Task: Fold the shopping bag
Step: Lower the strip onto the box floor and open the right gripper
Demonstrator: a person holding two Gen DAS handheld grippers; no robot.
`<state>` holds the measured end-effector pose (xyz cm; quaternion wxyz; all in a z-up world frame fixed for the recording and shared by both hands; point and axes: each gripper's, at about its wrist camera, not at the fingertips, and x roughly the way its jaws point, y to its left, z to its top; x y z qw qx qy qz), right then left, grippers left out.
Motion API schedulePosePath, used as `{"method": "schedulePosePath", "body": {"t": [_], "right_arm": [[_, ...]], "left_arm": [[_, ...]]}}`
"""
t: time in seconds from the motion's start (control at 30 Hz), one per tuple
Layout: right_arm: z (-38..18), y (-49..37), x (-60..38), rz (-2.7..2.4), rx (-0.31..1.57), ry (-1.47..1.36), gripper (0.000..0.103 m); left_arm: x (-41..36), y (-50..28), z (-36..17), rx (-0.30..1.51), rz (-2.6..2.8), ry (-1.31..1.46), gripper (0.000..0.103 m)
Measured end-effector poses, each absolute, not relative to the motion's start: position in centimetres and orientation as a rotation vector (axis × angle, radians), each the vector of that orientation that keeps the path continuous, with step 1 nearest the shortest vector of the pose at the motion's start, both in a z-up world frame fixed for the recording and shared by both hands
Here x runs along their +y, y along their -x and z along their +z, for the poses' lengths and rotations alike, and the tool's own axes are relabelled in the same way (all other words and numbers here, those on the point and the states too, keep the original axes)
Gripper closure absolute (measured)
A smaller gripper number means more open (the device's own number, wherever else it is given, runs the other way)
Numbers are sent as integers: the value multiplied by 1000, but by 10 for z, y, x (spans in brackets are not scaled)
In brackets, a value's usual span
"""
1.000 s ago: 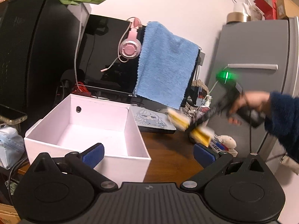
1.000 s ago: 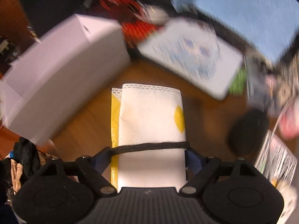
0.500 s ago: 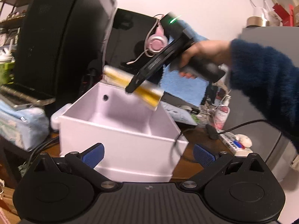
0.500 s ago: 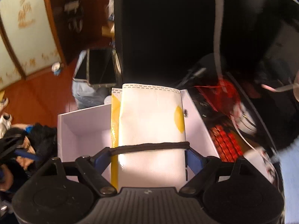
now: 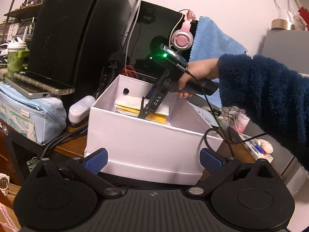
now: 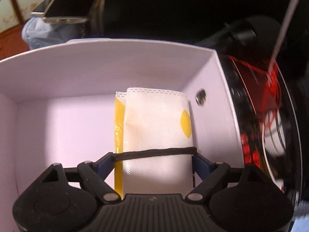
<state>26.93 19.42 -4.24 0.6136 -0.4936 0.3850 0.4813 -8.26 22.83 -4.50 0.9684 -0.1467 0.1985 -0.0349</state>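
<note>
The folded shopping bag [image 6: 154, 127], white with yellow patches and bound by a black elastic band, is down inside the white box [image 6: 96, 65]. My right gripper [image 6: 153, 162] is shut on the bag's sides. From the left wrist view the same bag [image 5: 135, 106] shows low in the white box [image 5: 146, 141], with my right gripper [image 5: 148, 110] reaching in from the right, held by a hand in a dark blue fleece sleeve. My left gripper [image 5: 153, 158] hangs open in front of the box's near wall, holding nothing.
A large black speaker [image 5: 73, 34] stands behind the box. A phone [image 5: 38, 83] rests on a light blue pouch [image 5: 29, 114] at the left. Pink headphones [image 5: 182, 38] and a blue towel [image 5: 214, 48] hang behind. A grey cabinet [image 5: 285, 50] stands at the right.
My right gripper carried the folded bag from over the wooden desk to the left and lowered it into the white box. My left gripper stayed open and shifted its view leftward.
</note>
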Motion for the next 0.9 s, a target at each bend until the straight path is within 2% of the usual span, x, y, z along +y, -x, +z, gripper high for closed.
{"method": "schedulePosePath", "body": {"t": [0.13,0.33,0.43,0.53,0.57,0.6,0.63,0.67,0.7,0.9], "right_arm": [[-46,-261,199,1123,854,1188,16],[-49,-243,196,1106,729,1249,11],[-48,-238,192,1099,710,1255,9],[-47,-232,185,1143,765,1236,11],[-49,-230,183,1156,781,1239,18],[-51,-227,181,1168,795,1242,33],[-55,-225,179,1160,800,1262,41],[-59,-224,178,1142,807,1281,57],[-63,-225,177,1128,819,1293,65],[-70,-232,172,1097,813,1289,66]], "left_arm": [[229,85,-47,403,-75,292,0],[229,86,-47,399,-77,291,1],[227,88,-46,393,-78,277,1],[225,87,-45,387,-82,271,1],[225,86,-45,388,-86,272,1],[225,85,-45,388,-89,273,1],[224,84,-45,392,-89,274,0],[224,83,-45,395,-88,273,1],[223,84,-45,395,-87,269,1],[221,82,-44,400,-85,260,0]]}}
